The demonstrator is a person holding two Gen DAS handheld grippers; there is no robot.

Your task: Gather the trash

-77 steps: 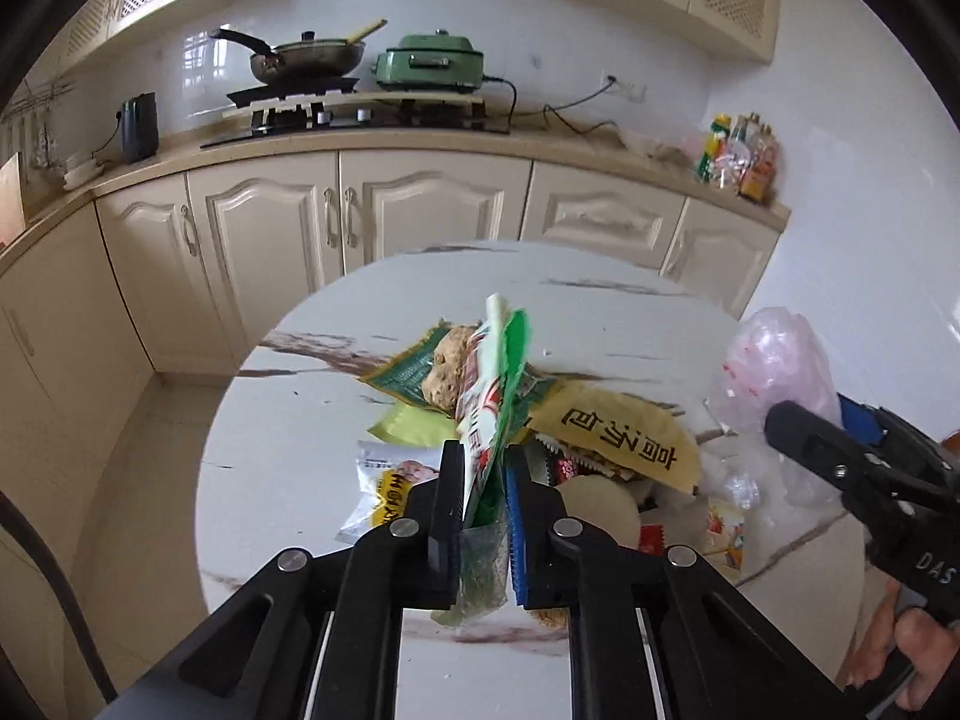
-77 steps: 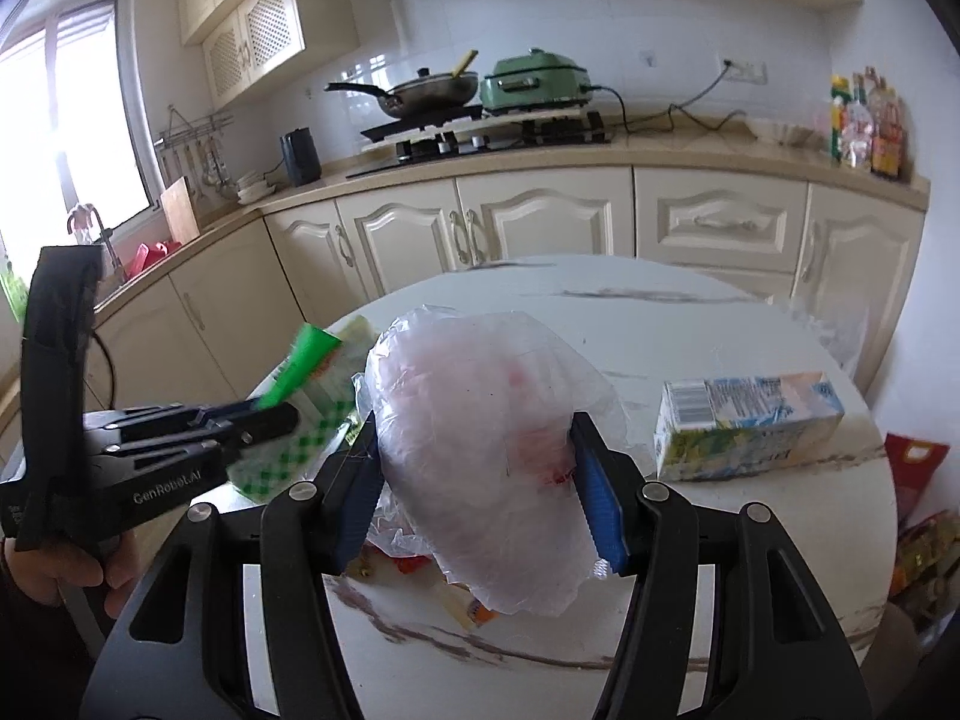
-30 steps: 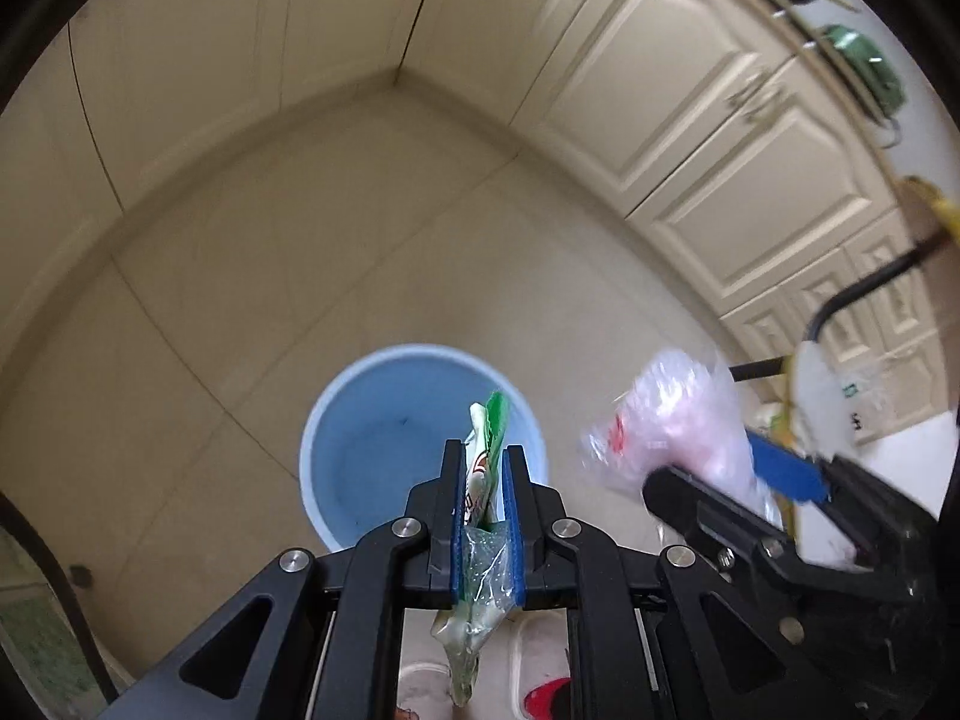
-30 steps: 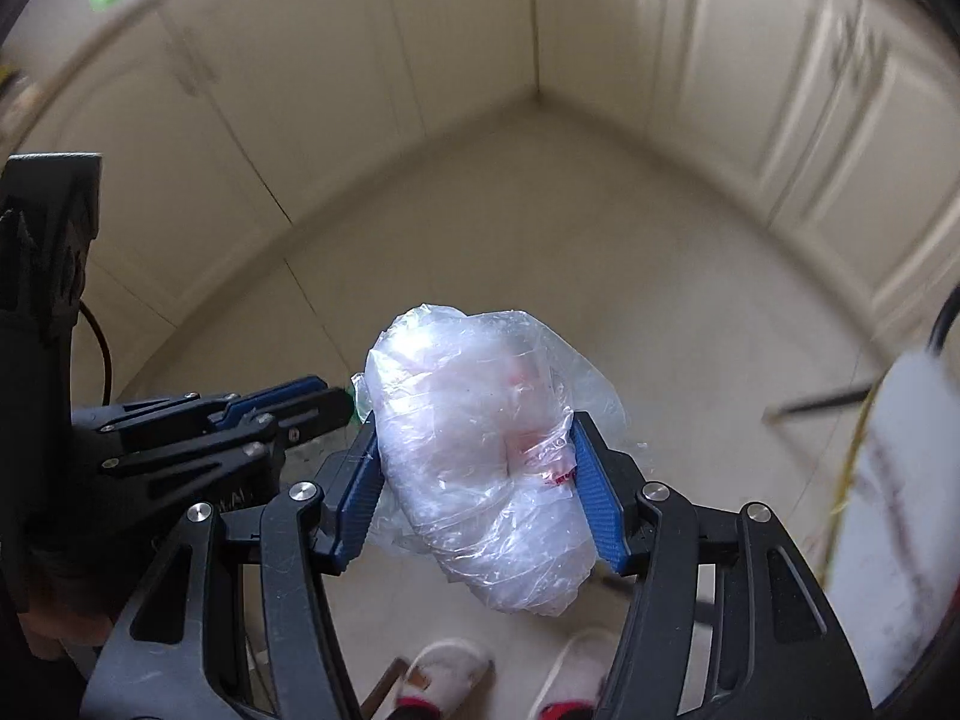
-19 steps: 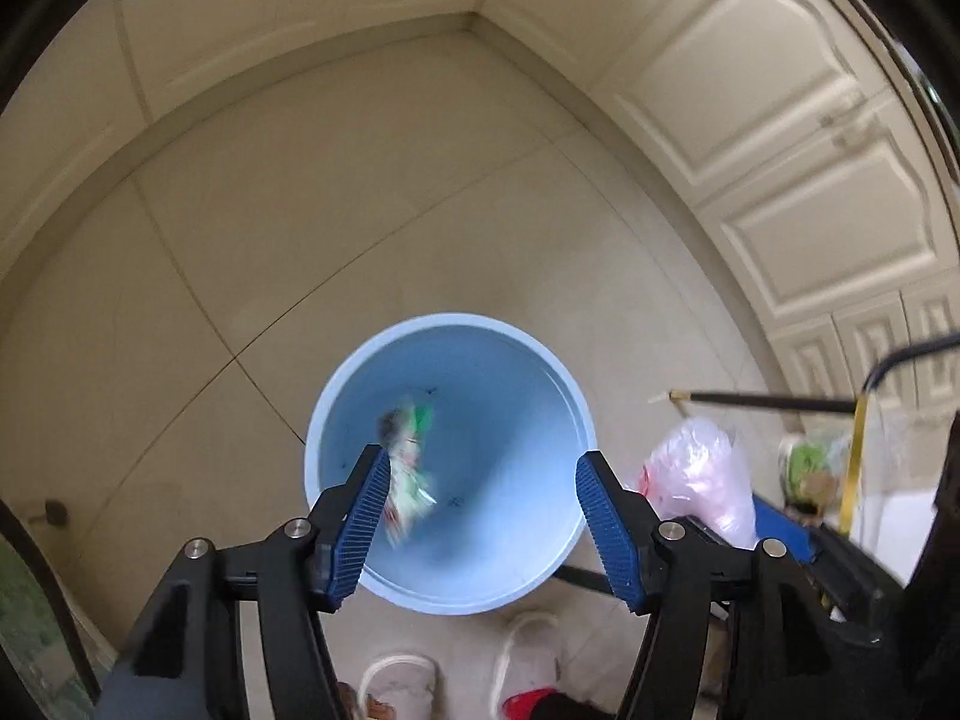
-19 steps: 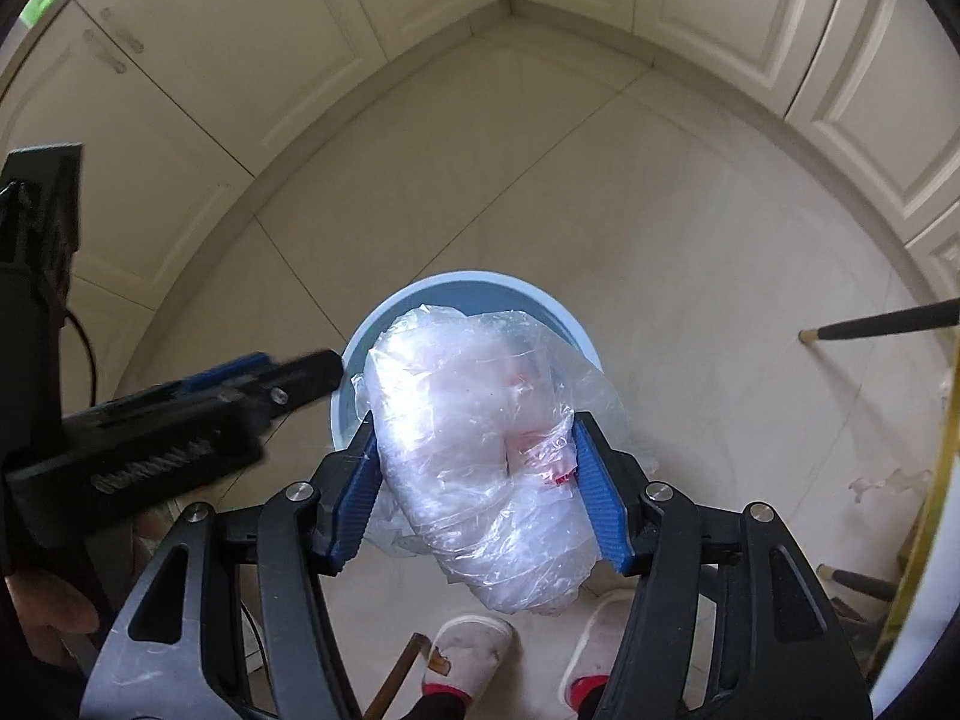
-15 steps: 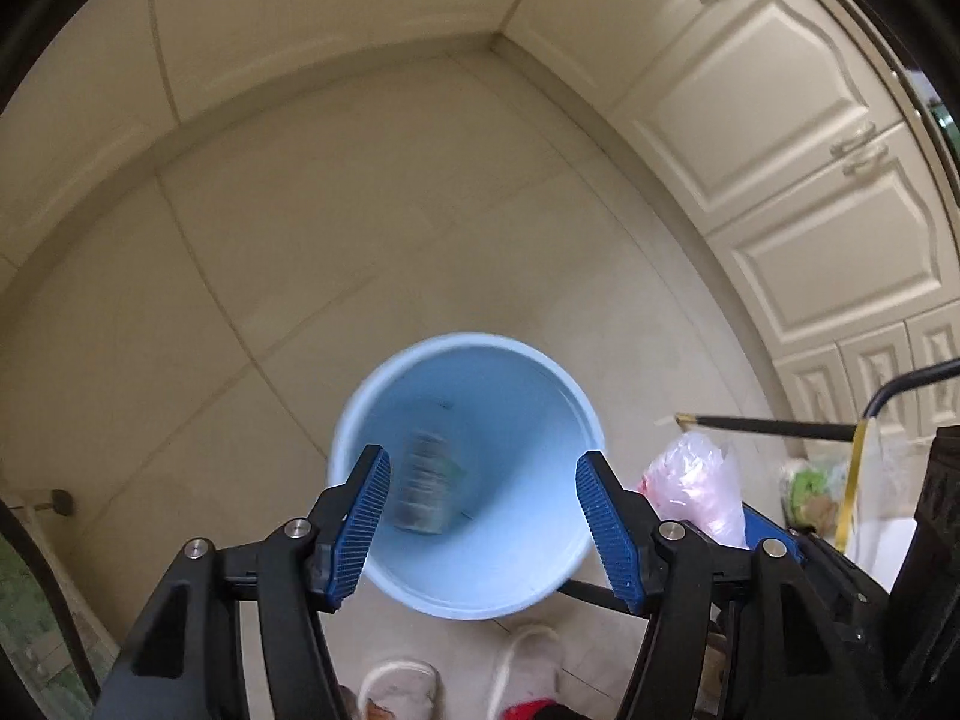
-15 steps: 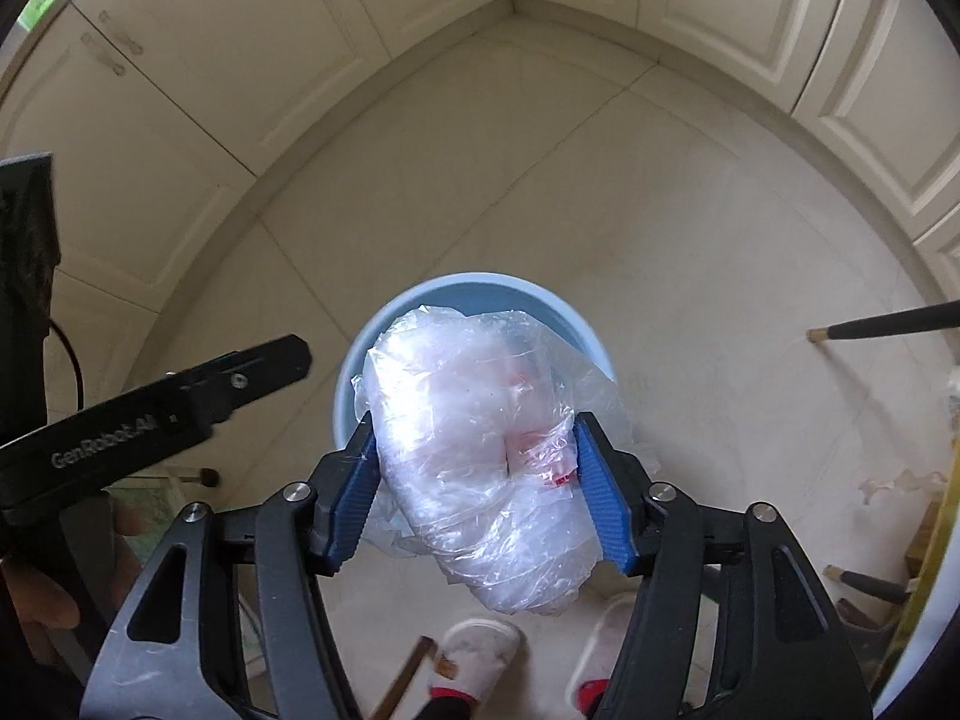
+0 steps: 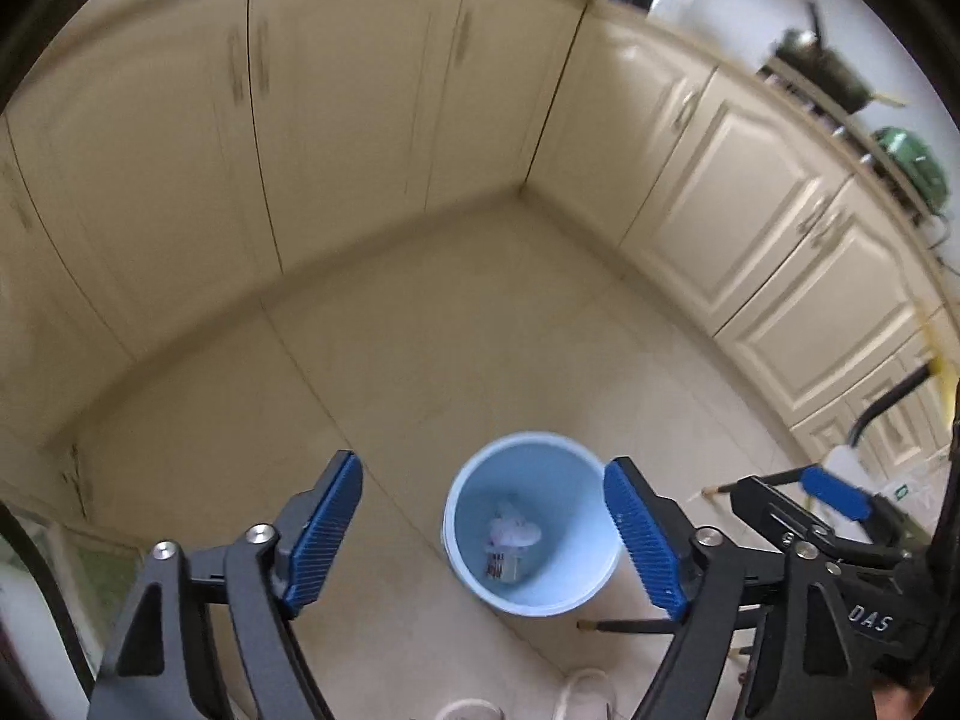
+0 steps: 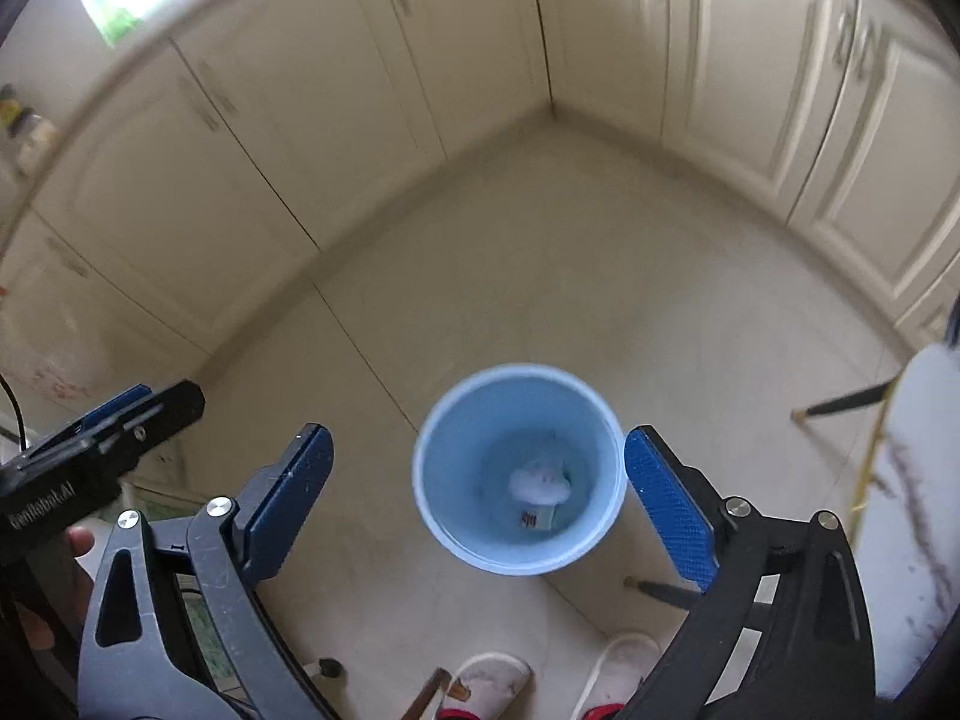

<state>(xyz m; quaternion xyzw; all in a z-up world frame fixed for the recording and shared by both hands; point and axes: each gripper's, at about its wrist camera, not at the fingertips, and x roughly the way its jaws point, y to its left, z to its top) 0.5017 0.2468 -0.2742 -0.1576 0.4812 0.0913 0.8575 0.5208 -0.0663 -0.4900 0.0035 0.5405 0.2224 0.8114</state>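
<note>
A light blue trash bin [image 9: 480, 588] stands on the tiled floor; it also shows in the right wrist view [image 10: 432, 516]. Inside it lie the clear plastic bag [image 10: 537, 483] and a snack wrapper [image 9: 501, 564]. My left gripper [image 9: 486, 540] is open and empty, high above the bin. My right gripper [image 10: 480, 504] is open and empty, directly over the bin's mouth. The right gripper also shows at the right edge of the left wrist view [image 9: 834, 516], and the left gripper shows at the left of the right wrist view [image 10: 114, 420].
Cream cabinets [image 9: 336, 120] line the walls around a floor corner. The marble table's edge [image 10: 918, 480] and its dark legs [image 10: 840, 405] are at the right. The person's slippered feet [image 10: 492, 684] stand just below the bin. A pan and green cooker [image 9: 909, 162] sit on the counter.
My right gripper opened and the plastic bag dropped into the bin. My left gripper had released the green wrapper earlier and stays open. Both grippers rose and the bin looks smaller.
</note>
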